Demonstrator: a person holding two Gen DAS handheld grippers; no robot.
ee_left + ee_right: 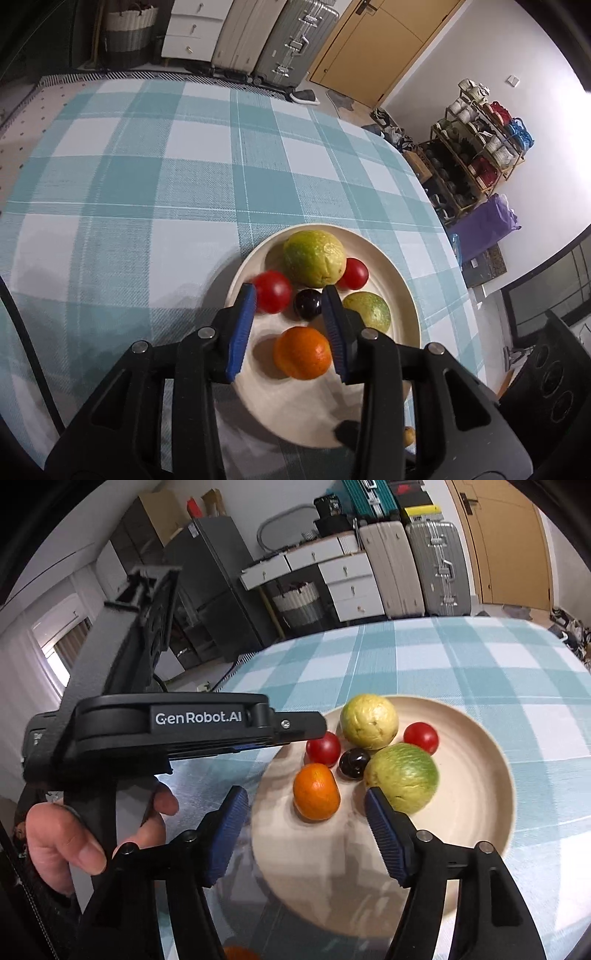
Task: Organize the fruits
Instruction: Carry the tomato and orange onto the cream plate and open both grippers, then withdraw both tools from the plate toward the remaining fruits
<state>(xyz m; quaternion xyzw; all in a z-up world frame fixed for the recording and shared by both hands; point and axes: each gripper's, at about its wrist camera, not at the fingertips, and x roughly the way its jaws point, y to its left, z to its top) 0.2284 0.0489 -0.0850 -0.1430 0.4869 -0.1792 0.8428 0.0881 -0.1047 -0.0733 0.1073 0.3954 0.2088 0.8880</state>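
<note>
A cream plate (388, 254) (480, 746) on the checked tablecloth holds two green-yellow guavas (314, 258) (404, 775), two red tomatoes (272, 291) (421, 737), a dark plum (308, 303) (354, 762) and an orange (302, 352) (316, 791). My left gripper (290, 295) is open and empty above the plate, its fingers either side of the plum and orange. It shows in the right wrist view (317, 727) over the plate's left rim. My right gripper (306, 797) is open and empty, hovering near the orange.
The blue-and-white checked tablecloth (147, 166) stretches far and left of the plate. A small yellowish fruit (408, 435) lies at the plate's near edge and another orange object (236, 952) near the bottom. Suitcases, drawers and a shoe rack stand beyond the table.
</note>
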